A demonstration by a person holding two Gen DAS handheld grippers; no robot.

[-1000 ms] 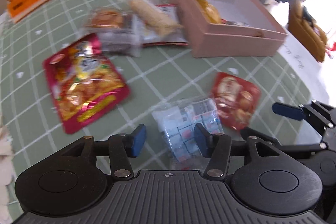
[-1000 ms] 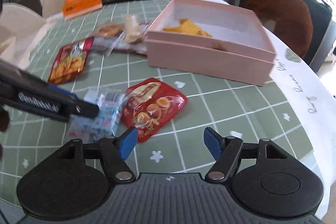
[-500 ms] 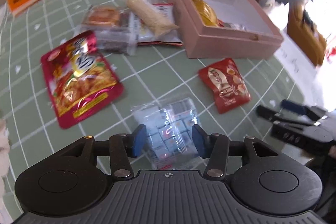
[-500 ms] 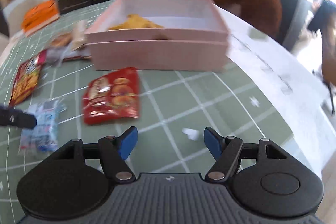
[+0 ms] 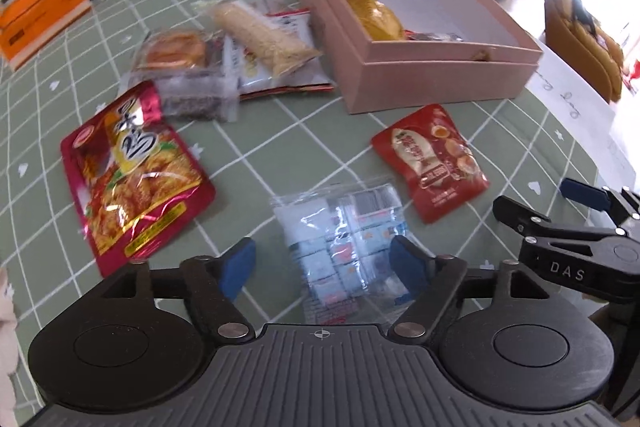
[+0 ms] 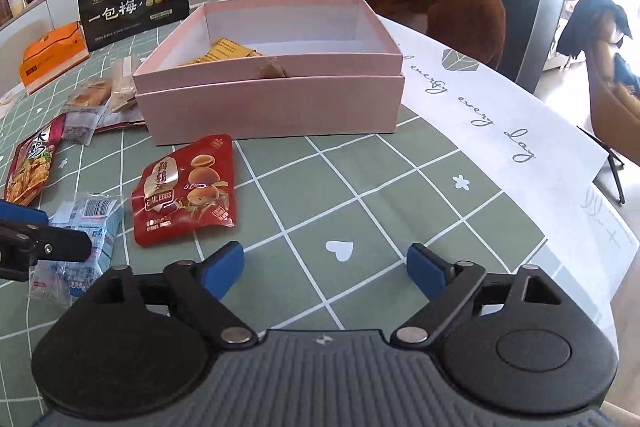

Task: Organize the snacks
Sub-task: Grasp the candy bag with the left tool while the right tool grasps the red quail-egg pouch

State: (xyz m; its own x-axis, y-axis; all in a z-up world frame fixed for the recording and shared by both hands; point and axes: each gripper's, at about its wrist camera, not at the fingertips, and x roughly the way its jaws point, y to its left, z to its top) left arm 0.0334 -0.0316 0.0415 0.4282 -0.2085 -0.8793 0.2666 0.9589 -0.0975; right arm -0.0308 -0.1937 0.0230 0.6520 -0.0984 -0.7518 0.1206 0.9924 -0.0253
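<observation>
The pink gift box stands open at the far side of the green checked tablecloth, stiff-walled and already holding a yellow packet; it looks solid enough to take snacks dropped in from above. Left of it lies a heap of wrapped pastries and a long wafer pack, soft and crushable by the look of them. Nearer lies the large red chip bag, flat, glossy and probably slippery, best pinched at a sealed edge. The small red quail egg pouch lies just before the box, light and puffed, its crimped border the safest hold. Smallest is the clear bag of little blue-white sachets, limp, crinkly and likely to sag; it lies flat on the cloth between the spread fingers of the left gripper, which is released and grasps nothing, so gripping across its filled middle seems wiser than its thin film edge. The right gripper hangs released over bare cloth, well apart from any snack.
</observation>
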